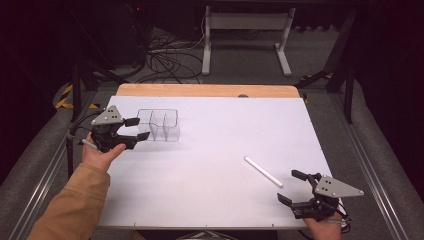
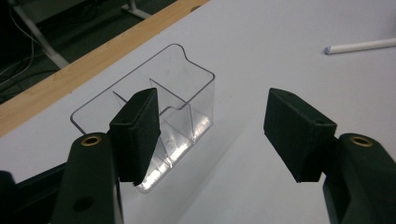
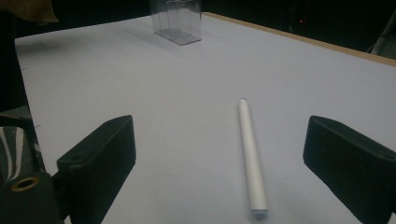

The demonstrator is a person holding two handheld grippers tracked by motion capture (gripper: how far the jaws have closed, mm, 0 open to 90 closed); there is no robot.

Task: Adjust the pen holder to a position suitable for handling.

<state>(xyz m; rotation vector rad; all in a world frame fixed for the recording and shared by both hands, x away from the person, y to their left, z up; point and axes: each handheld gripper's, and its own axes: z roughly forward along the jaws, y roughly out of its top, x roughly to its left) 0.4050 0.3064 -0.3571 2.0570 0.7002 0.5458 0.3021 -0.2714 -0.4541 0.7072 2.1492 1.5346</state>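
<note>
While both hands sit at opposite edges of the desk, the items stand as follows.

Desk (image 1: pixel 215 150): white sheet over a wooden top; a strip of wood shows at the 12 o'clock edge.

Clear organiser (image 1: pixel 159 124): transparent plastic box with inner dividers, upright, empty as far as can be seen, at about 10 o'clock on the desk.

White stick (image 1: pixel 263 171): slim white rod, perhaps a pen or chalk (cannot tell which), lying flat at about 4 o'clock, well apart from the organiser.

Left hand-held gripper (image 1: pixel 137 129): at 9 o'clock, jaws moderately wide and holding nothing; one jaw tip is just beside the organiser's near wall, and contact cannot be told.

Right hand-held gripper (image 1: pixel 292 186): at 5 o'clock, jaws wide, empty, pointed toward the stick, which lies between them further ahead in the right gripper view; not touching.

Step in hand (judgement): the approach stage, with the left lining up on the organiser and the right lined up on the stick; nothing picked up yet.

Next move (judgement): the right should advance until its pads flank the stick's middle, lower close to the sheet, then close; the thin rod may roll or slip. The left likely needs to steady the organiser's wall.
</note>
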